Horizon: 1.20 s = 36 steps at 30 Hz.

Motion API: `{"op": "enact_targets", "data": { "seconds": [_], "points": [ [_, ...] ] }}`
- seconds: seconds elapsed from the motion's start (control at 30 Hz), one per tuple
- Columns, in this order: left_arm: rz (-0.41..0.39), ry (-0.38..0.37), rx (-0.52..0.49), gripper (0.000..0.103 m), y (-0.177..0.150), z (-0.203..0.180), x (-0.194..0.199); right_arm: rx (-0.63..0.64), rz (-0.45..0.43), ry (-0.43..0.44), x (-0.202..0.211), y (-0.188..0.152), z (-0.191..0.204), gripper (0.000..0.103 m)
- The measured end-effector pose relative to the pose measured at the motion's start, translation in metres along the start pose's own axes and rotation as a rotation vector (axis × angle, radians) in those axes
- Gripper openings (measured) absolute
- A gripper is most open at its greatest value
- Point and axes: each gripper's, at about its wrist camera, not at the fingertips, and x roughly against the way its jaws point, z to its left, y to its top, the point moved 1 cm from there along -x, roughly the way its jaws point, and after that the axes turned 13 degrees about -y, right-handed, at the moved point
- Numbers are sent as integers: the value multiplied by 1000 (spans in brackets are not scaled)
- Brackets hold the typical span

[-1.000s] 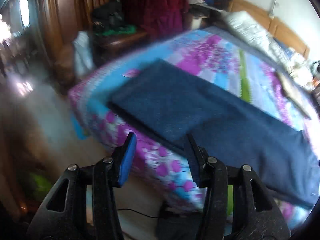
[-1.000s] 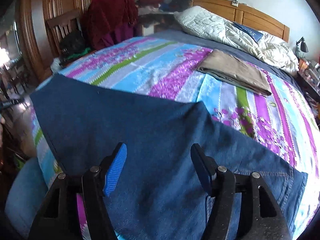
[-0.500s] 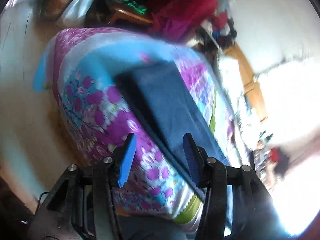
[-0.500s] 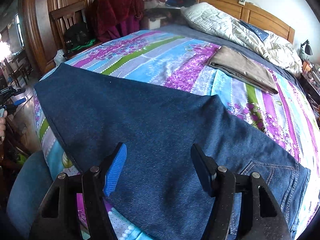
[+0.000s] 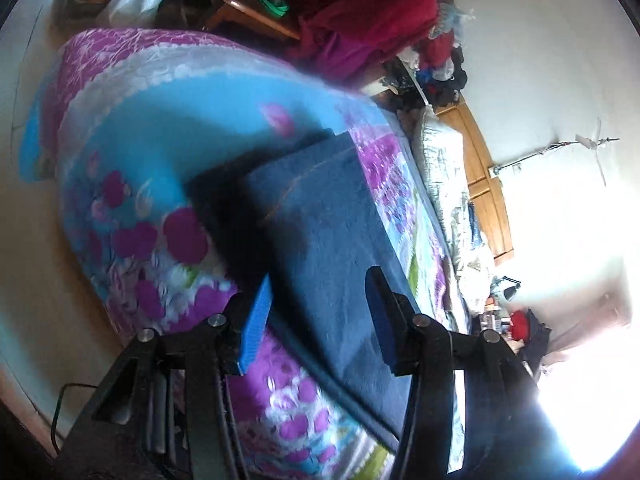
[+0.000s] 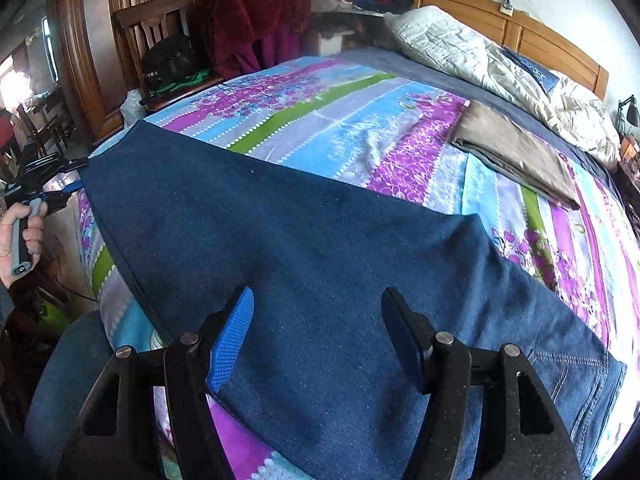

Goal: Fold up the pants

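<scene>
Dark blue jeans [image 6: 304,264] lie flat along the near edge of the bed, legs folded one over the other, cuffs at the left corner and waist with pocket stitching at the right. My right gripper [image 6: 318,336] hovers open above the middle of the legs. In the left wrist view, rolled sideways, the jeans [image 5: 332,240] stretch away from the cuff end. My left gripper [image 5: 318,316] stands open at the cuff end, its fingers either side of the leg edge, nothing clamped. The left gripper [image 6: 60,184] also shows in the right wrist view, held by a hand beside the cuffs.
The bed carries a flowered striped sheet [image 6: 360,120]. Folded tan trousers [image 6: 516,156] lie further back, a white quilt [image 6: 480,56] at the headboard. A wooden chair with a black bag [image 6: 168,64] and a red garment [image 6: 256,20] stand left. A blue seat [image 6: 68,372] sits below the bed corner.
My left gripper has rolled sideways and moved in close to the cuff end of the jeans. The right gripper has drawn back slightly, showing more of the waist.
</scene>
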Motion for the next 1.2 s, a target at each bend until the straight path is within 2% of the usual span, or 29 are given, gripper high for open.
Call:
{"op": "enact_targets", "data": {
  "seconds": [0.07, 0.1, 0.17, 0.27, 0.4, 0.6, 0.8, 0.97, 1.03, 1.2],
  "points": [
    [-19, 13, 39, 42, 0, 6, 4, 3, 2, 4, 1, 3, 3, 69],
    [-25, -8, 50, 42, -3, 8, 7, 7, -3, 4, 3, 4, 4, 69],
    [-23, -4, 49, 42, -7, 13, 11, 15, -5, 6, 5, 6, 6, 69],
    [-50, -55, 125, 40, -10, 29, 23, 39, -4, -1, 6, 9, 9, 69],
    [-75, -64, 165, 40, -10, 41, 35, 29, -8, 5, 6, 10, 10, 69],
    [-81, -93, 148, 40, 4, 36, 24, 41, -6, 16, 4, 13, 19, 69],
    [-81, -84, 136, 40, 13, 33, 11, 50, -12, 27, 0, 18, 25, 69],
    [-75, -74, 131, 42, -21, 29, 34, 42, -19, 55, -5, 24, 31, 70],
    [-73, -112, 160, 38, -31, 43, 36, 66, -13, 66, -12, 25, 39, 70],
    [-84, -134, 119, 41, -17, 32, 36, 81, -15, 96, -17, 29, 53, 70]
  ]
}}
